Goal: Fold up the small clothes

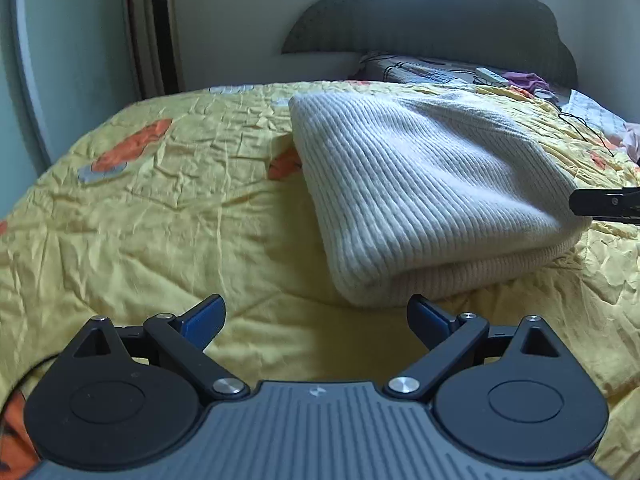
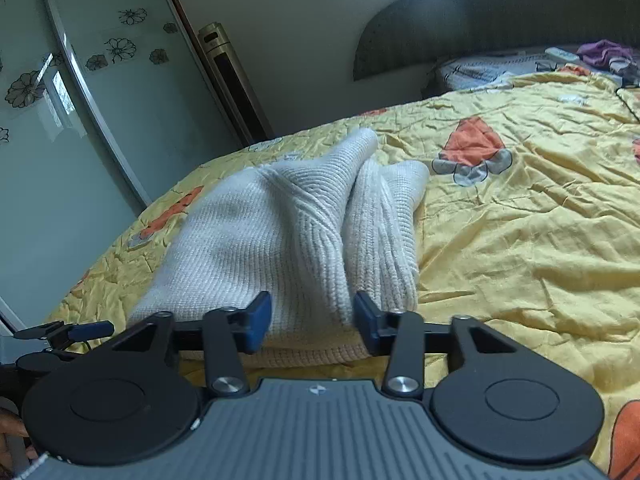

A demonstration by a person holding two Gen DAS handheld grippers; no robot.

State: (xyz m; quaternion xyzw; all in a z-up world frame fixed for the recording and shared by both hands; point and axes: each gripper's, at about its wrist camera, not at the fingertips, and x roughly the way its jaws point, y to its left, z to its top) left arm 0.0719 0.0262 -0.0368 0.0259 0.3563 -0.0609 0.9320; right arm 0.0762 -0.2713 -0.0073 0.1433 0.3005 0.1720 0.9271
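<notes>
A folded white ribbed knit sweater (image 1: pixel 420 184) lies on the yellow quilt (image 1: pixel 160 220) of a bed. My left gripper (image 1: pixel 316 320) stands wide open just short of the sweater's near folded corner, with only quilt between its blue pads. One finger (image 1: pixel 600 205) of the right gripper reaches in at the sweater's right side. In the right wrist view the sweater (image 2: pixel 248 240) shows its stacked folds, and my right gripper (image 2: pixel 313 322) is open with its pads on either side of the near edge, not squeezing it. A finger (image 2: pixel 90 330) of the left gripper shows at the far left.
A dark headboard (image 1: pixel 440 12), a patterned pillow (image 1: pixel 420 70), a white remote (image 1: pixel 490 76) and purple cloth (image 1: pixel 524 80) are at the bed's head. A tall gold floor unit (image 2: pixel 232 80) and a glass sliding door (image 2: pixel 80 120) stand beside the bed. A hand (image 2: pixel 10 436) shows low left.
</notes>
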